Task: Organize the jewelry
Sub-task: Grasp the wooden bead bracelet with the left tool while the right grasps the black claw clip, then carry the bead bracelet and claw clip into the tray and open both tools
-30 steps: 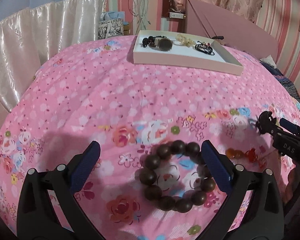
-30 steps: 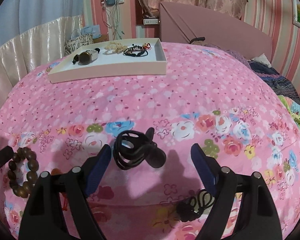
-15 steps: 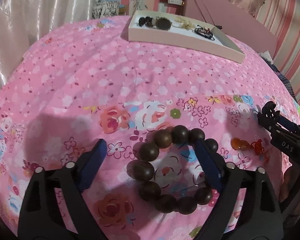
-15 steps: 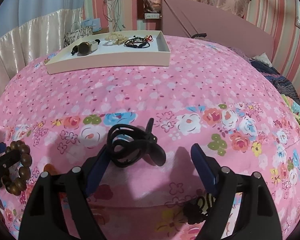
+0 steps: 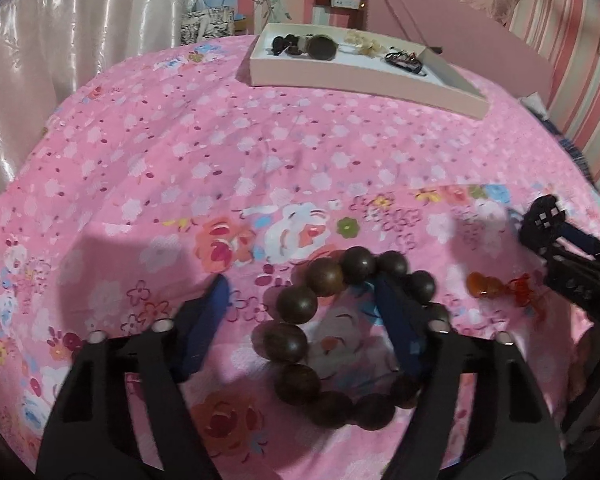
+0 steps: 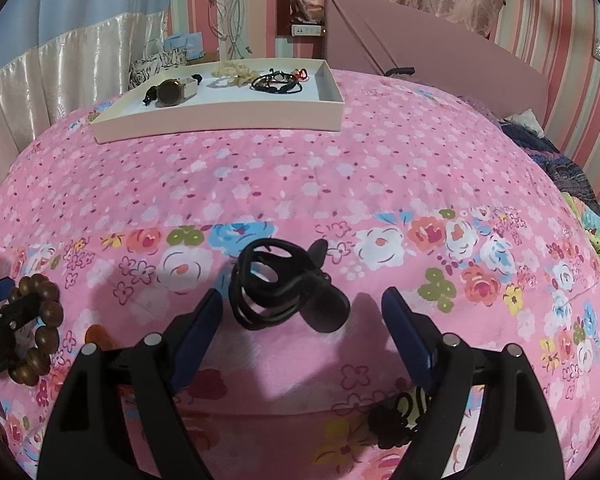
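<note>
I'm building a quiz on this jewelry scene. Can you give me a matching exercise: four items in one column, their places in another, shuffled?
Items:
1. wooden bead bracelet
2. black cord necklace
3. round watch
4. orange charm

Places:
A. in the tray
B. between the right gripper fingers
C. around the left gripper right finger
D. on the bedspread, right of the bracelet

Pairs: 1-C, 2-B, 3-A, 4-D

Left gripper [image 5: 300, 312] was low with jaws apart and angled down; right gripper [image 6: 302, 320] was low beside it, jaws wide apart.
</note>
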`<state>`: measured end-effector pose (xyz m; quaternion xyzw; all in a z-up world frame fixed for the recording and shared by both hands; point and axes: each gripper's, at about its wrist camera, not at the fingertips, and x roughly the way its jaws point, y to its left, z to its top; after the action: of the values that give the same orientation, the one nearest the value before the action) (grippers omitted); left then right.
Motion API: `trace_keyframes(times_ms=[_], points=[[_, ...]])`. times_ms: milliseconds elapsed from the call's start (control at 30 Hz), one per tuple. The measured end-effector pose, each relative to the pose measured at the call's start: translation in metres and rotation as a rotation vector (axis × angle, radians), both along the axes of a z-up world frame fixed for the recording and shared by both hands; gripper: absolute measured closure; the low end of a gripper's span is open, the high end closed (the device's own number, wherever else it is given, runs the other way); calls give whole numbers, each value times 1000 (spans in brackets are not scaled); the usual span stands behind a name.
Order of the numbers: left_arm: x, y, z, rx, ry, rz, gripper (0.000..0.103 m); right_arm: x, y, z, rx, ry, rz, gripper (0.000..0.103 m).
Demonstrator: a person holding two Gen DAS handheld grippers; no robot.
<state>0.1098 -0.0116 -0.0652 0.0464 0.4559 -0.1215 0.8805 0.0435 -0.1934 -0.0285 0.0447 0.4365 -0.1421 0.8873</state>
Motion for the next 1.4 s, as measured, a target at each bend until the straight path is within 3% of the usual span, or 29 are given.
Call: trace_keyframes(times_ms=[433, 633, 700, 767, 833, 967, 1400], points=[[0, -7, -1, 39, -19, -25, 45, -2, -2, 2, 18, -14, 2, 23], [-2, -8, -2, 45, -23, -33, 49, -1, -1, 1, 34, -11, 13, 29], [-3, -7, -2, 43, -24, -38, 54, 0, -2, 1, 44, -13, 11, 30], [-3, -8, -2, 44, -28, -43, 58, 1, -3, 0, 59, -9, 16, 42], [-3, -10, -2, 45, -30, -47, 62, 3, -2, -1, 68, -5, 29, 48], [-1, -10, -2, 41, -29, -45, 77, 4, 1, 0, 54, -6, 41, 49], [1, -6, -2, 1, -13, -35, 77, 3, 1, 0, 61, -15, 55, 50]])
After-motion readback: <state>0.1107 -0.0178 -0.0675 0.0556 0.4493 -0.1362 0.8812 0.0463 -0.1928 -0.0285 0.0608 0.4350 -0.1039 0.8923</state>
